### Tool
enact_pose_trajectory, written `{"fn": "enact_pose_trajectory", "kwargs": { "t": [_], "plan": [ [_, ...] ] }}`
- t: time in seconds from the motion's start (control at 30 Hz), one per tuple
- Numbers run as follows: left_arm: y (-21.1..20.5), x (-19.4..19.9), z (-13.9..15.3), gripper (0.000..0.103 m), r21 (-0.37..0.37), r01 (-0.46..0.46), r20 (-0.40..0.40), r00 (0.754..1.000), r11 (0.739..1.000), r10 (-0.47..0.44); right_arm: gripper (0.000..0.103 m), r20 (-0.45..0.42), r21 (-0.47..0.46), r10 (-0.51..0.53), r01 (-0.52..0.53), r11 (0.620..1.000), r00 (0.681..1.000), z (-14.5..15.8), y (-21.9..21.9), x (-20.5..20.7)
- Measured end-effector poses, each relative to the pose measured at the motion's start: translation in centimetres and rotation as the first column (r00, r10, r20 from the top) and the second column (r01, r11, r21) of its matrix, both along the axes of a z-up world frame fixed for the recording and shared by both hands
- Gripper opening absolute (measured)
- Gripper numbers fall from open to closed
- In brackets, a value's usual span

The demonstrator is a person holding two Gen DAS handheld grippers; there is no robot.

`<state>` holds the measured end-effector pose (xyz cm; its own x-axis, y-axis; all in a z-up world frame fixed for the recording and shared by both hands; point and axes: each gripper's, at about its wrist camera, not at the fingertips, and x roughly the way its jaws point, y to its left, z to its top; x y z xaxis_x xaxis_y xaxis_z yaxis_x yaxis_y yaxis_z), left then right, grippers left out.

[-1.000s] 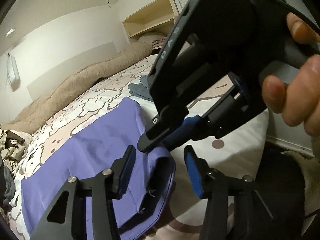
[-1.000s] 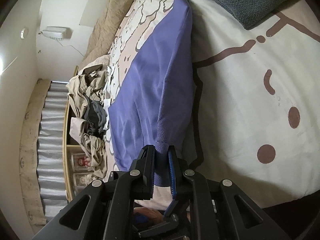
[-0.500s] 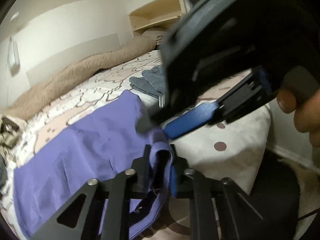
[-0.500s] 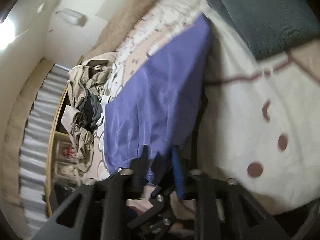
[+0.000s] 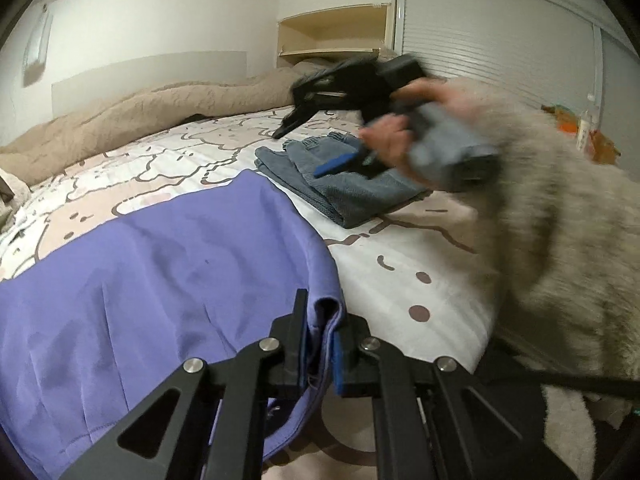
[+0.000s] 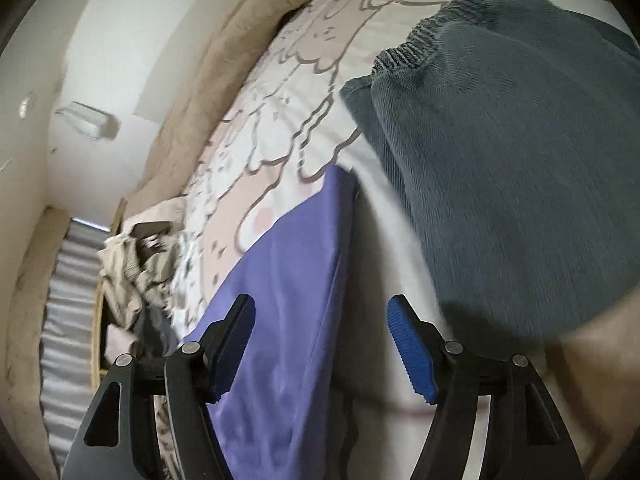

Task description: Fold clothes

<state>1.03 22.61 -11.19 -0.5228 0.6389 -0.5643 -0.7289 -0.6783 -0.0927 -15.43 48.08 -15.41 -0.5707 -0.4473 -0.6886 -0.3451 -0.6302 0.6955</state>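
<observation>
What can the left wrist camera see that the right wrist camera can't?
Only the left wrist view shows the left gripper pinching the corner of the purple garment, the person's hand and fuzzy sleeve carrying the right gripper, and the wall shelf. Only the right wrist view shows the right gripper open and empty, plus the heap of unfolded clothes at the bed's far side. Both show the purple garment, the folded blue-grey garment, the patterned bedsheet and the tan blanket.

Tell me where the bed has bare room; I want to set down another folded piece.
Bare sheet lies between the purple garment and the folded jeans, and behind both up to the beige blanket. The heap of clothes crowds the far side.
</observation>
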Motion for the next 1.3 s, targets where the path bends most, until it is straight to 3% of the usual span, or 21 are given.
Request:
{"fn": "enact_pose_trajectory", "kwargs": {
  "t": [0.17,0.27,0.33,0.37,0.4,0.5,0.57,0.6,0.67,0.73,0.83,1.03,1.23,1.3],
  "plan": [
    [-0.3,-0.2,0.5,0.010,0.027,0.012,0.029,0.999,1.000,-0.013,0.053,0.102,-0.028,0.039,-0.036,0.999,0.994,-3.4,0.0,-5.5],
    [-0.2,-0.2,0.5,0.010,0.030,0.021,0.038,0.999,0.999,-0.022,0.049,0.110,-0.012,0.087,-0.086,0.996,0.990,-4.2,-1.0,-7.2],
    [-0.1,-0.2,0.5,0.010,0.029,0.020,0.043,0.999,0.999,-0.021,0.014,0.111,0.023,0.102,-0.105,0.994,0.989,-4.4,-1.6,-8.0],
    [-0.1,-0.2,0.6,0.010,0.026,0.012,0.041,0.999,1.000,-0.014,0.005,0.111,0.040,0.110,-0.115,0.993,0.988,-4.5,-1.9,-8.4],
    [-0.1,-0.1,0.9,0.010,0.019,-0.008,0.037,0.999,1.000,0.007,0.004,0.110,0.055,0.115,-0.122,0.991,0.987,-4.5,-2.2,-8.7],
    [-1.3,0.5,3.2,0.010,0.073,-0.041,0.031,0.999,0.996,0.039,0.004,0.015,-0.002,0.079,-0.079,0.997,0.997,-1.7,-1.9,-7.7],
    [-2.3,0.9,4.9,0.010,0.116,-0.067,0.014,0.998,0.991,0.065,0.004,-0.101,0.009,0.094,-0.094,0.996,0.990,1.9,-2.5,-6.9],
    [-2.8,0.9,5.0,0.010,0.121,-0.100,0.013,0.995,0.988,0.099,0.004,-0.157,0.064,0.119,-0.110,0.992,0.980,3.8,-3.2,-6.8],
    [-3.7,1.0,5.3,0.010,0.131,-0.165,0.010,0.986,0.977,0.166,0.004,-0.116,0.191,0.145,-0.121,0.974,0.983,5.0,-4.8,-7.6],
    [-4.7,1.0,5.6,0.009,0.142,-0.230,0.010,0.973,0.963,0.231,0.004,-0.099,0.191,0.157,-0.136,0.972,0.983,5.8,-6.0,-7.9],
    [-7.1,1.3,5.4,0.009,0.149,-0.312,0.059,0.950,0.938,0.307,0.004,-0.148,0.217,0.220,-0.185,0.958,0.964,8.7,-9.8,-8.4],
    [-11.5,2.6,5.9,0.009,0.124,-0.450,0.052,0.893,0.884,0.447,0.004,-0.206,0.344,0.418,-0.334,0.878,0.885,13.9,-20.8,-9.7],
    [-16.1,2.6,4.5,0.009,0.013,-0.612,0.085,0.789,0.791,0.609,0.004,-0.167,0.407,0.563,-0.464,0.787,0.809,13.0,-32.2,-11.5],
    [-17.2,2.6,3.5,0.009,0.002,-0.628,0.125,0.772,0.778,0.623,0.004,-0.147,0.413,0.596,-0.498,0.762,0.790,12.1,-35.3,-12.0]
  ]
}}
